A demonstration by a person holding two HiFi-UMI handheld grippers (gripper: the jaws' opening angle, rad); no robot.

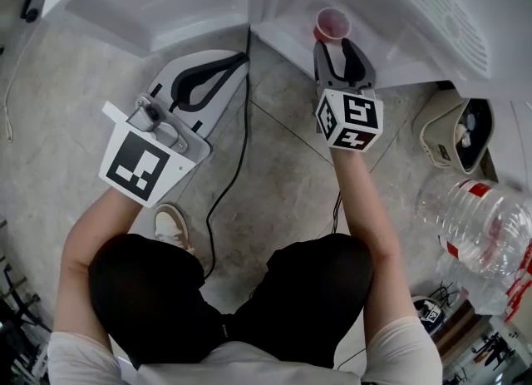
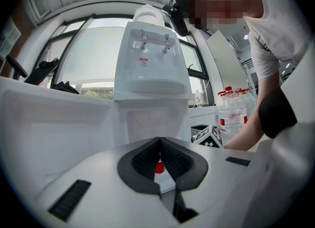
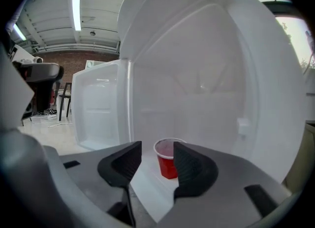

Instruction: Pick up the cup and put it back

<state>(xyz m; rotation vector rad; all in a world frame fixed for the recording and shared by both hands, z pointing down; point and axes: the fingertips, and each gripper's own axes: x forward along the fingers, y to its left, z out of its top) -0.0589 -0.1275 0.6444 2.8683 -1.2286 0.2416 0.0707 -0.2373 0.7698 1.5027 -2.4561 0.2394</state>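
**Head view:** cup (image 1: 332,22) stands upright on white ledge (image 1: 291,38), at 12 o'clock of R gripper (image 1: 342,49).
**Left gripper view:** L gripper (image 2: 160,146) jaws pressed together, empty.
**Right gripper view:** jaws spread, cup (image 3: 166,164) just ahead, untouched. Prob. light, thin-walled, crushable; pinch mid-wall gently.

Tally: one red cup (image 1: 332,22); one person (image 1: 249,325) holding two grippers, left gripper (image 1: 241,60) and right gripper (image 1: 335,46); one water dispenser (image 2: 150,64); one big clear bottle (image 1: 478,221) lying down; one shoe (image 1: 173,225) (red-capped bottles (image 2: 231,111) behind, too crowded to count).
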